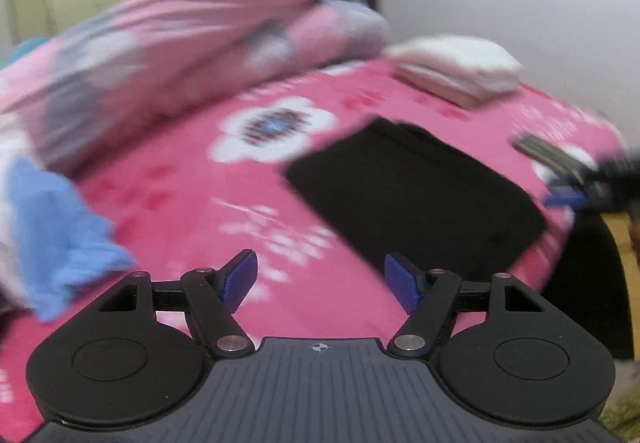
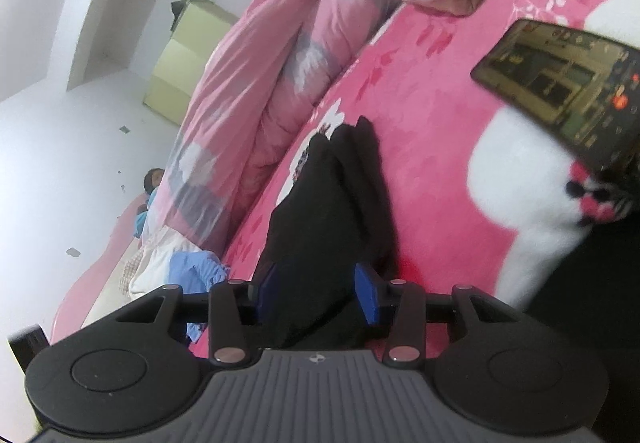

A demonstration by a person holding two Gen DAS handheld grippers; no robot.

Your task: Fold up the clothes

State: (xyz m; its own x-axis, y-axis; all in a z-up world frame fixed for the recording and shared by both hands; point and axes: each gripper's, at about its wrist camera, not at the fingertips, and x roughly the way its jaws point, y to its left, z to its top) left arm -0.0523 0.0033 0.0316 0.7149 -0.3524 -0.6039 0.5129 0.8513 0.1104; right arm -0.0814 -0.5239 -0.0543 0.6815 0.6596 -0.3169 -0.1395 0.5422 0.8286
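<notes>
**Black cloth half-folded on the pink bed, one end held, the other let go**

Black and flat, the garment (image 1: 416, 195) lies on the pink flowered blanket (image 1: 180, 203) near the bed's edge, already squared into a tidy rectangle as the left camera sees it. From the right camera its near end rises off the blanket in soft bunched ridges (image 2: 332, 211) and runs straight in between the blue pads of the right gripper (image 2: 320, 295). Those jaws are clenched on the cloth, so that end stays lifted, I'd judge so the fold can be carried or smoothed without the whole piece sliding.

The left gripper (image 1: 320, 283) hangs over the bare blanket just beside the garment's near corner, its jaws spread wide with nothing between them. Its view is smeared, which suits a hand on the move, and released jaws suggest it is free to take a fresh hold.

Further out, a folded cream-white stack (image 1: 460, 71) sits near the far edge of the bed, apparently the finished pile, kept well apart from the working patch. A blue garment (image 1: 60, 235) lies crumpled at the left, beside a white one, probably waiting its turn. The big pink quilt (image 1: 200, 43) is heaped along the far side, out of the way. A phone (image 2: 560, 91) with a lit screen rests on the blanket to the right, clear of the black cloth.
</notes>
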